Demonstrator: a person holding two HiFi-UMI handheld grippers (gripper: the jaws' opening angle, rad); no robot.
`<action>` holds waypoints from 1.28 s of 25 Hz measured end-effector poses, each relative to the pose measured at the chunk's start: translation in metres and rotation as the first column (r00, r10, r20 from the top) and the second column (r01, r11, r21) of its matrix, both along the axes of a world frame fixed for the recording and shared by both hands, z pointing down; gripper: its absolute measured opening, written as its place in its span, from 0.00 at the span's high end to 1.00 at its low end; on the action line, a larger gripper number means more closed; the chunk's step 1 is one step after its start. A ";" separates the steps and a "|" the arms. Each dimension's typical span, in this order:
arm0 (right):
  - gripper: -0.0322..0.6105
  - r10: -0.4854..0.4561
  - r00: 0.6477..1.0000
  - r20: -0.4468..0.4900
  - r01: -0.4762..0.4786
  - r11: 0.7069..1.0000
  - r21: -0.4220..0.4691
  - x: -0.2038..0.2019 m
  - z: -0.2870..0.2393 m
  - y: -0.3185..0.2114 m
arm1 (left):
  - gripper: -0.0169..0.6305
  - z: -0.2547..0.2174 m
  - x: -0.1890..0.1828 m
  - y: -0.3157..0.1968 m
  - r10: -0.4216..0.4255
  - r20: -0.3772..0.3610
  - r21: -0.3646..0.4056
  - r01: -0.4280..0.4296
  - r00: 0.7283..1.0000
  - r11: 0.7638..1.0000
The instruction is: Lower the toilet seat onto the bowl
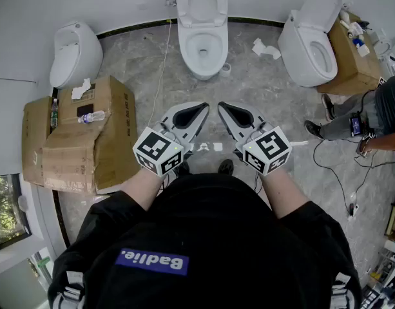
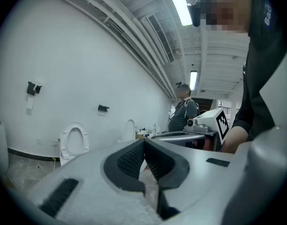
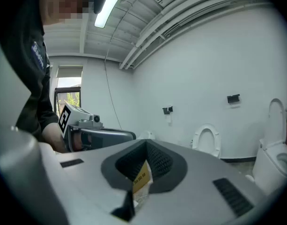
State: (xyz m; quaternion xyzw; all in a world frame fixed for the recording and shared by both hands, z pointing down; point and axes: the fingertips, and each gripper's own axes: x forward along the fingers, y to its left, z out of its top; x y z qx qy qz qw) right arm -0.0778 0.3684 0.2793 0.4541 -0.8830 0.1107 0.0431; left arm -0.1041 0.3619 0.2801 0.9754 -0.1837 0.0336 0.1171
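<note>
Black fabric of the person's top (image 1: 210, 237) fills the foreground, a purple patch on its chest. Bare forearms reach forward from it with two grey, matte plastic tools, each carrying a cube of black-and-white square markers. The left gripper (image 1: 200, 110) is clenched, its ribbed dark pads meeting at the tips with nothing between them. The right gripper (image 1: 227, 110) is clenched too; a small yellow printed tag (image 3: 140, 177) shows in the slot behind its tips, and it cannot be told whether it is pinched there. Both point at the middle toilet, well apart from it across a grey marbled floor (image 1: 261, 89). Its oval toilet seat (image 1: 202, 2) stands raised against the white wall, above the glossy white bowl (image 1: 202, 51). A second toilet (image 1: 311, 44) sits to the right, lid up. Left stand a rounded white fixture (image 1: 71, 53) and creased cardboard boxes (image 1: 81, 147) bearing a clear plastic bottle (image 1: 92, 116).
</note>
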 end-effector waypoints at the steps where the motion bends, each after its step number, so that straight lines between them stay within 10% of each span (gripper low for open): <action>1: 0.91 0.002 1.000 0.003 -0.002 1.000 0.000 -0.001 0.000 -0.002 | 0.95 0.000 -0.001 -0.002 -0.001 -0.001 0.000 0.001 1.000 1.000; 32: 0.91 -0.061 0.992 0.111 0.061 0.998 -0.003 0.069 0.013 -0.009 | 0.95 0.012 0.054 -0.018 -0.120 0.042 0.011 0.120 0.992 0.993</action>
